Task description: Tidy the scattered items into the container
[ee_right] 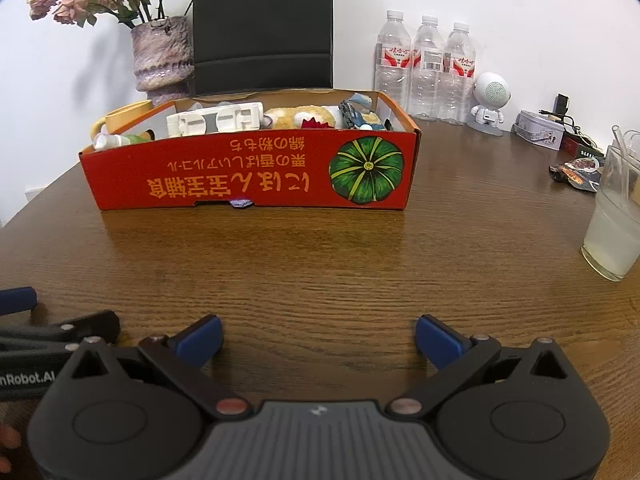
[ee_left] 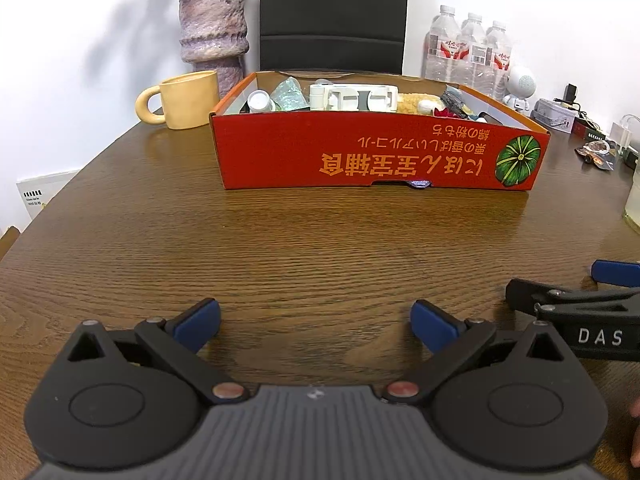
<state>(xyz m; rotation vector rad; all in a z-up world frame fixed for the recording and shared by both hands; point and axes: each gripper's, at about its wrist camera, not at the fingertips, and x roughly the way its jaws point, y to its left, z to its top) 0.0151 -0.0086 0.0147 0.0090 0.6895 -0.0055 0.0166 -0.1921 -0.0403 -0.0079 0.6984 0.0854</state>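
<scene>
A red cardboard box point(ee_left: 360, 156) point(ee_right: 248, 172) with a pumpkin picture stands on the brown wooden table point(ee_left: 280, 248) point(ee_right: 320, 264). It holds a white plastic device point(ee_left: 354, 98) point(ee_right: 216, 118), a small white bottle point(ee_left: 259, 102) point(ee_right: 110, 141), a yellow plush toy point(ee_left: 416, 102) point(ee_right: 304, 116) and other small items. My left gripper point(ee_left: 316, 324) is open and empty, low over the table well in front of the box. My right gripper point(ee_right: 318, 338) is open and empty too, beside the left one. A purple scrap point(ee_left: 418, 184) point(ee_right: 240, 203) peeks from under the box's front wall.
A yellow mug point(ee_left: 184, 100), a purple vase point(ee_left: 212, 28) point(ee_right: 162, 54) and a black chair back point(ee_left: 334, 12) stand behind the box. Three water bottles point(ee_right: 426, 68), a white robot figure point(ee_right: 490, 104), a tin point(ee_right: 538, 130), snack packets point(ee_right: 578, 172) and a glass of pale drink point(ee_right: 612, 232) are on the right.
</scene>
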